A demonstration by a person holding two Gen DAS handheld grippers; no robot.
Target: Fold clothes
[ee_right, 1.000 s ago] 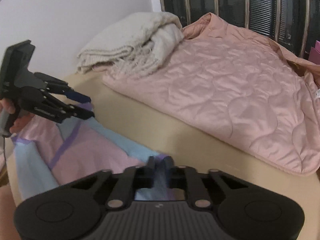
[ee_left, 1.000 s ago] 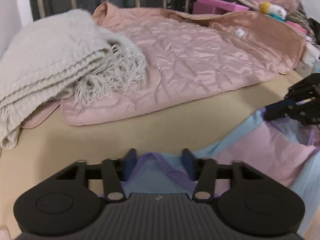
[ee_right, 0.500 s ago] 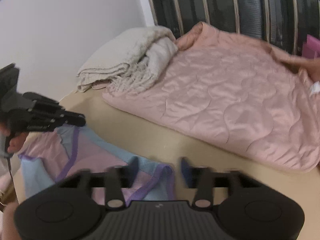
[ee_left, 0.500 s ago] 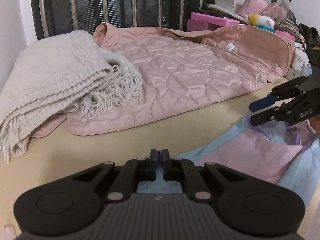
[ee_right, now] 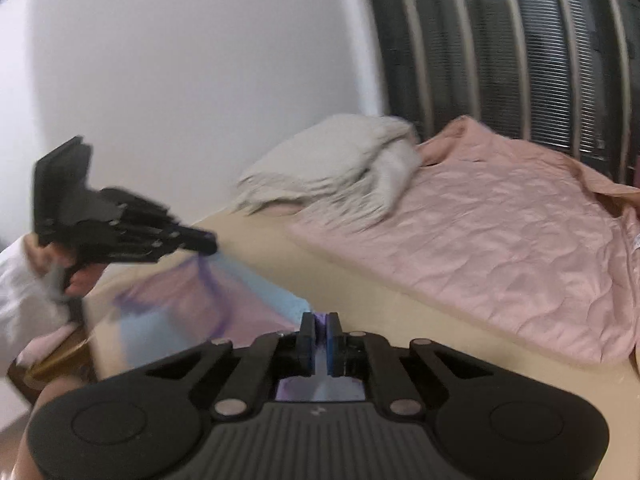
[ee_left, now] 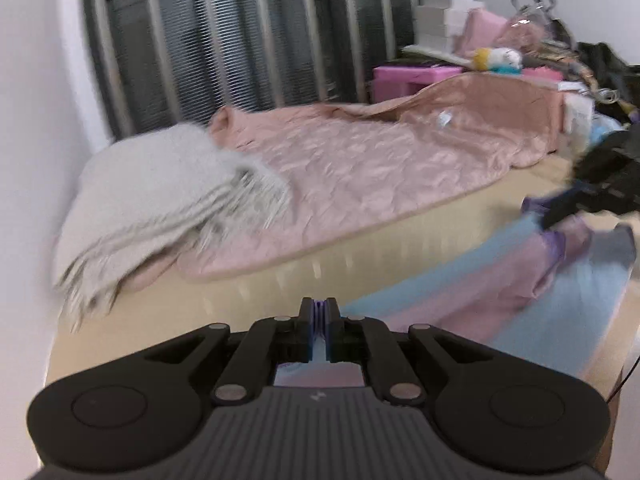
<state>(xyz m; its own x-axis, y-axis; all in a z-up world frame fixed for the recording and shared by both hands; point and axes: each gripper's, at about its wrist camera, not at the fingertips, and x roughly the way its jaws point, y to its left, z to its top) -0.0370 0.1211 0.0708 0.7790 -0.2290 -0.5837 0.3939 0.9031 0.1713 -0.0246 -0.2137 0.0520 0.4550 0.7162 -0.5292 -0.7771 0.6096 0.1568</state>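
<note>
A thin garment [ee_left: 500, 292] in light blue and pink panels with purple trim is stretched above the beige table [ee_left: 180, 316]. My left gripper [ee_left: 319, 320] is shut on one purple-trimmed edge of it. My right gripper [ee_right: 319, 338] is shut on another edge of the same garment [ee_right: 192, 300]. Each gripper shows in the other's view: the right one [ee_left: 596, 196] at the far right, the left one [ee_right: 120, 232] at the left in a hand. The cloth hangs between them, blurred by motion.
A pink quilted blanket [ee_left: 380, 176] covers the back of the table, with a folded cream fringed throw [ee_left: 160, 208] on its left end. A barred window [ee_left: 240, 40] is behind. Pink boxes and clutter [ee_left: 480, 64] stand at the back right. A white wall [ee_right: 180, 80] is at the left.
The left gripper closed on the garment's edge, then the right gripper, which had opened, closed on its edge too. Both have risen, lifting the garment off the table.
</note>
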